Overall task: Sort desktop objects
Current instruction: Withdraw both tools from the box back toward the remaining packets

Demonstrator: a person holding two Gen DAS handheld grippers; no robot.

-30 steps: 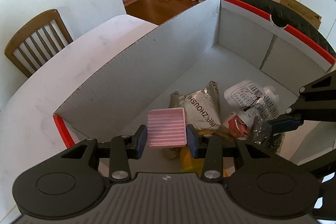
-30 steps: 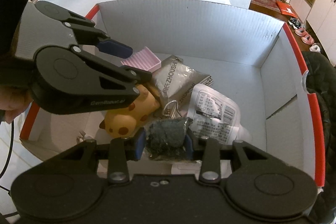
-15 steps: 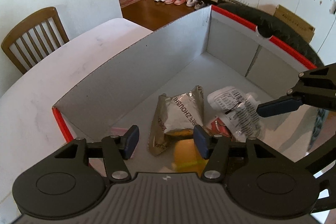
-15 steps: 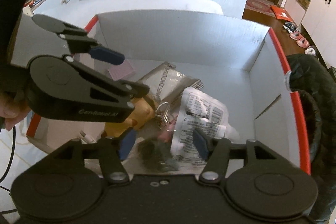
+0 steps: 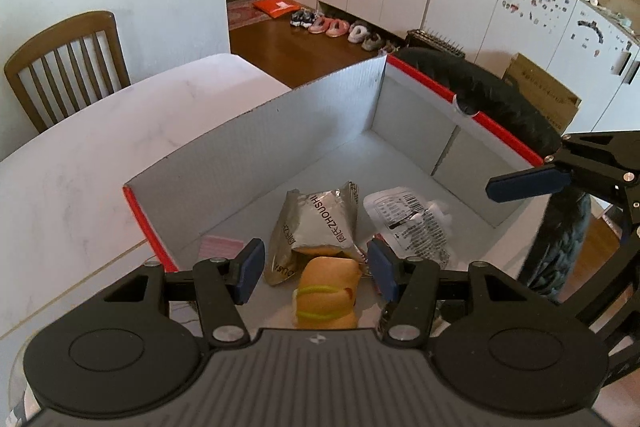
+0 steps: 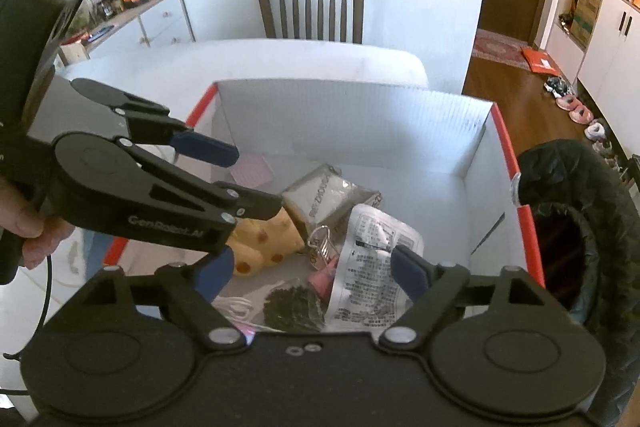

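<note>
Here both claws, left claw (image 5: 316, 269) and right claw (image 6: 310, 273), gape empty; the pink pad (image 5: 220, 247) lies half-hidden in the box (image 5: 256, 131)

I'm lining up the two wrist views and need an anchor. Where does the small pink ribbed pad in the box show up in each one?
Left wrist view: the small pink ribbed pad lies low and left of centre, on the box floor just beyond the left tool's left fingertip.
Right wrist view: it lies left of centre, near the far box wall.
Shared landmark: the silver foil snack bag beside it.
</note>
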